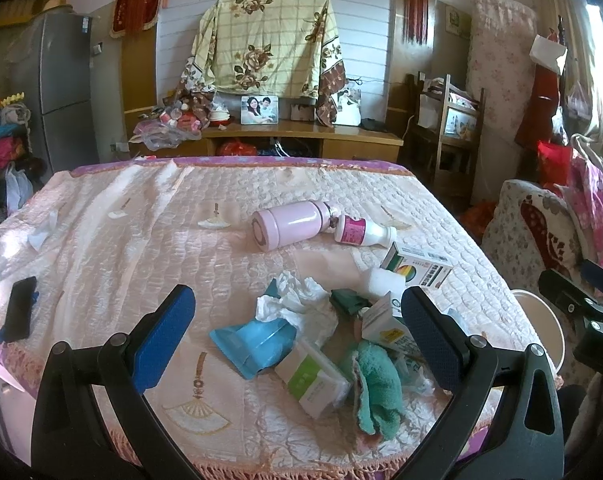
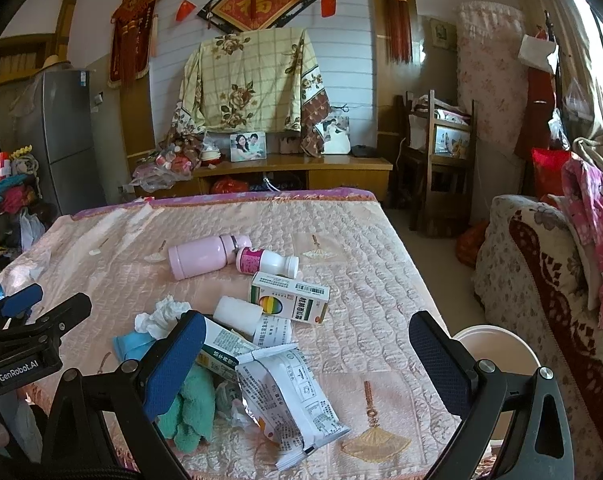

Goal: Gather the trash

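Observation:
A pile of trash lies on the near part of the pink quilted table [image 1: 141, 240]: crumpled white tissue [image 1: 297, 300], a blue wrapper [image 1: 253, 340], a small tissue packet [image 1: 313, 384], a teal cloth [image 1: 377, 384] and an empty white foil packet [image 2: 289, 396]. My left gripper [image 1: 297, 340] is open above the pile, holding nothing. My right gripper [image 2: 309, 356] is open over the foil packet, empty. A white bin [image 2: 497, 356] stands at the table's right edge.
A pink flask [image 1: 293, 224], a white medicine bottle [image 1: 361, 232], a medicine box [image 2: 289, 296] and a white roll [image 2: 237, 312] lie mid-table. A black phone [image 1: 19, 312] lies at the left. A sofa [image 2: 541, 280] stands to the right.

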`<state>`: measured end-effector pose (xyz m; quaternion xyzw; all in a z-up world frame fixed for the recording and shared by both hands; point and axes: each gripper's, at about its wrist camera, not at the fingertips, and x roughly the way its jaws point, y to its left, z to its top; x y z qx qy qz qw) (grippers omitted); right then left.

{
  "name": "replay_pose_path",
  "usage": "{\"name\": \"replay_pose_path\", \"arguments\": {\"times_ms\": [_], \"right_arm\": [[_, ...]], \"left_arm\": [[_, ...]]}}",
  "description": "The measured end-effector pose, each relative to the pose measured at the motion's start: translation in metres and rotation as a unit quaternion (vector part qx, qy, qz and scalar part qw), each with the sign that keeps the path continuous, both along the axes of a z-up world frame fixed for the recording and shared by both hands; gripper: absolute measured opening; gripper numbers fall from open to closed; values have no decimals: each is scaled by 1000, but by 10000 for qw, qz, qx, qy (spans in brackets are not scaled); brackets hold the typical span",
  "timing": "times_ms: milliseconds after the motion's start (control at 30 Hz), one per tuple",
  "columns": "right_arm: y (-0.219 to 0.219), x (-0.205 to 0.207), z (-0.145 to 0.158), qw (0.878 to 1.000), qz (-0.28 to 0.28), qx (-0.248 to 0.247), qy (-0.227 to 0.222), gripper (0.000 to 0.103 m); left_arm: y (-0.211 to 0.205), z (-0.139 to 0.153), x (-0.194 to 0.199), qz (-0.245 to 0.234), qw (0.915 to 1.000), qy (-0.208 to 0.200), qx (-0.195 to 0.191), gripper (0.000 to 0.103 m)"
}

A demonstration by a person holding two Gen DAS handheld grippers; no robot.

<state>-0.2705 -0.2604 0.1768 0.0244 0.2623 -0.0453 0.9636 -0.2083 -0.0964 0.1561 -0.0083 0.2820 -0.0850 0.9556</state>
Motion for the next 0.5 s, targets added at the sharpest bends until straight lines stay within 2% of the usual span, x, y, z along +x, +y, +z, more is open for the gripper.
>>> {"name": "replay_pose_path", "arguments": {"times_ms": [500], "right_arm": [[-1,5,1,10000,38,23,80,101]], "left_arm": [[2,-2,3,-36,10000,72,-6,102]]}}
